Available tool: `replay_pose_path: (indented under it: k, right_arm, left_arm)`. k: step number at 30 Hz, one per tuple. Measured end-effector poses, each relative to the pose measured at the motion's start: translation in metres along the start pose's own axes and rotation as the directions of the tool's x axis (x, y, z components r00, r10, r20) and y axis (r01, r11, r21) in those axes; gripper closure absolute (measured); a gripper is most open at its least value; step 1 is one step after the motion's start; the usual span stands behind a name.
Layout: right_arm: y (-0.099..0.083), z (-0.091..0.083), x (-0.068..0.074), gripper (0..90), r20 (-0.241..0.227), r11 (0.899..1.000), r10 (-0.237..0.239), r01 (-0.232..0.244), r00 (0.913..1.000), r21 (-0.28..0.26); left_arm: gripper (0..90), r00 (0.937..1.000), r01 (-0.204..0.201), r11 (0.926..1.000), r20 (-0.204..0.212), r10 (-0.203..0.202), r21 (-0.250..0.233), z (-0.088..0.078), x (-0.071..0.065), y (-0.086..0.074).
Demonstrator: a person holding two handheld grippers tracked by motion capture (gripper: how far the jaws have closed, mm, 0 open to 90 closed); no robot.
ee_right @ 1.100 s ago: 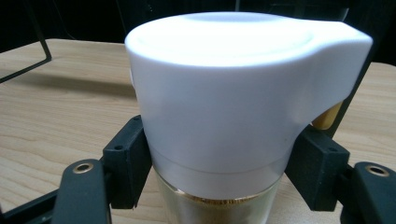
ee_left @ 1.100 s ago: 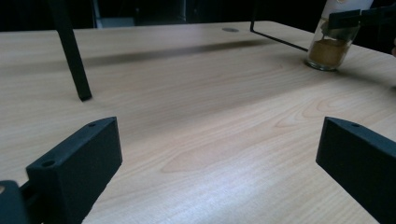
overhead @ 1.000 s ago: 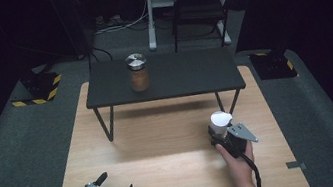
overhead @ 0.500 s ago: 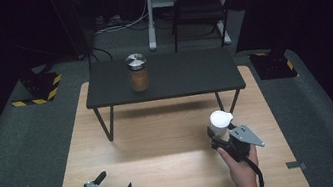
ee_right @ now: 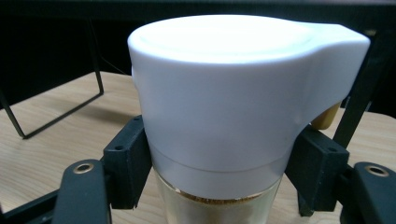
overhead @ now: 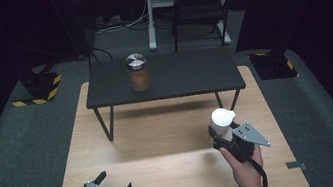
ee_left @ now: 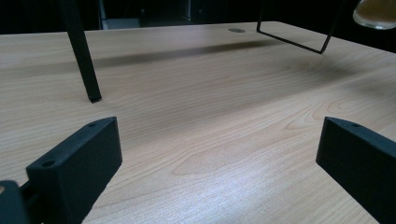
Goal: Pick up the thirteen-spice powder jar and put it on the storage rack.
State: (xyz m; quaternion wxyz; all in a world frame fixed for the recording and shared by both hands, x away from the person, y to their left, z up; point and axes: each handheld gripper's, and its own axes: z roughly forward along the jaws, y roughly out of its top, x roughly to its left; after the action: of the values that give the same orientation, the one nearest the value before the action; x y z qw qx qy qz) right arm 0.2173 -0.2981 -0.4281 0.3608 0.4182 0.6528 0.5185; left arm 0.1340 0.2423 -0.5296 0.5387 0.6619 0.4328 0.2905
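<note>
My right gripper (overhead: 222, 134) is shut on a glass bottle with a white spouted cap (overhead: 221, 119), held upright above the wooden board (overhead: 161, 140) at its right side. In the right gripper view both black jaws press the bottle's neck just under the white cap (ee_right: 224, 93). A glass jar with brown contents and a metal lid (overhead: 137, 73) stands on the low black table (overhead: 177, 79). My left gripper (overhead: 111, 186) rests near the board's front left corner, jaws open with nothing between them; the left gripper view shows bare wood (ee_left: 210, 121) between its jaws.
The low black table stands on thin metal legs (ee_left: 84, 56) across the far half of the board. Dark carpet (overhead: 13, 163) surrounds the board. A chair and desk legs (overhead: 192, 13) stand behind, and black-and-yellow striped blocks (overhead: 40, 90) lie at the far left.
My right gripper has lifted the white-capped bottle up off the board and shifted slightly. The left gripper has stayed in place.
</note>
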Motion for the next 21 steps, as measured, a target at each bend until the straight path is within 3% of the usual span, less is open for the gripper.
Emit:
replay_pose_path:
  k: [21]
  right_arm:
    - [0.038,-0.006,0.008,30.4,-0.017,0.999,-0.012,0.011,0.9998,-0.045]
  left_arm:
    - [0.6,1.0,0.0,1.0,0.006,0.0,-0.001,0.0,0.001,0.0]
